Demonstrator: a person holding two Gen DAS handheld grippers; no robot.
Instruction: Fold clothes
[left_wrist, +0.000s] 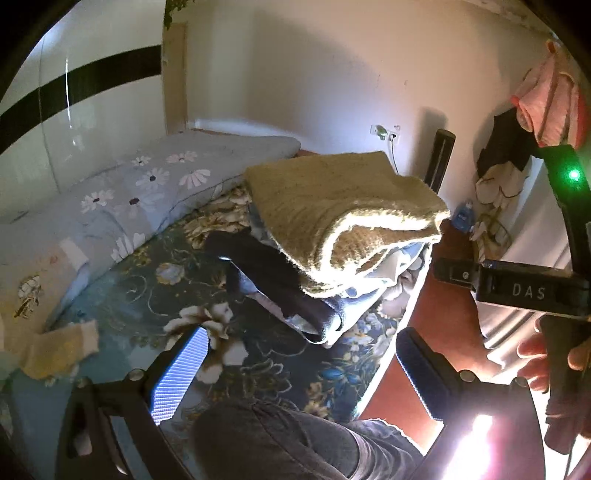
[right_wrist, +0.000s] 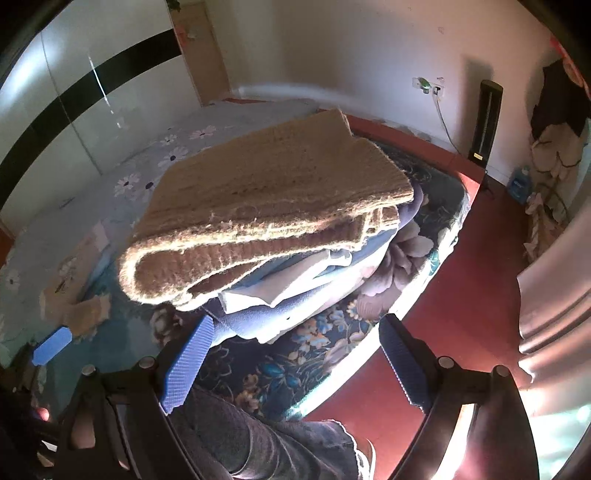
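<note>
Right wrist view: right gripper (right_wrist: 295, 354) is sitting with jaws spread wide, nothing between the pads, hovering just short of the stack's near edge. Left gripper (left_wrist: 299, 369) is likewise spread and empty, aimed at the same stack from the side. Folded knit sweater (right_wrist: 273, 206) is lying on top of the pile of folded clothes (right_wrist: 295, 295), which is resting on the floral bedspread (right_wrist: 280, 369) near the bed's edge, with red floor (right_wrist: 461, 332) just beyond. Another small cream garment (left_wrist: 55, 350) is waiting unfolded off to the left. Risk as I'm reading it: the sweater is overhanging the layers beneath and the pile looks uneven, so any nudge from either open finger is likely tipping it toward the edge and off onto the floor. Loose lower layers could also be snagging on a pad.
</note>
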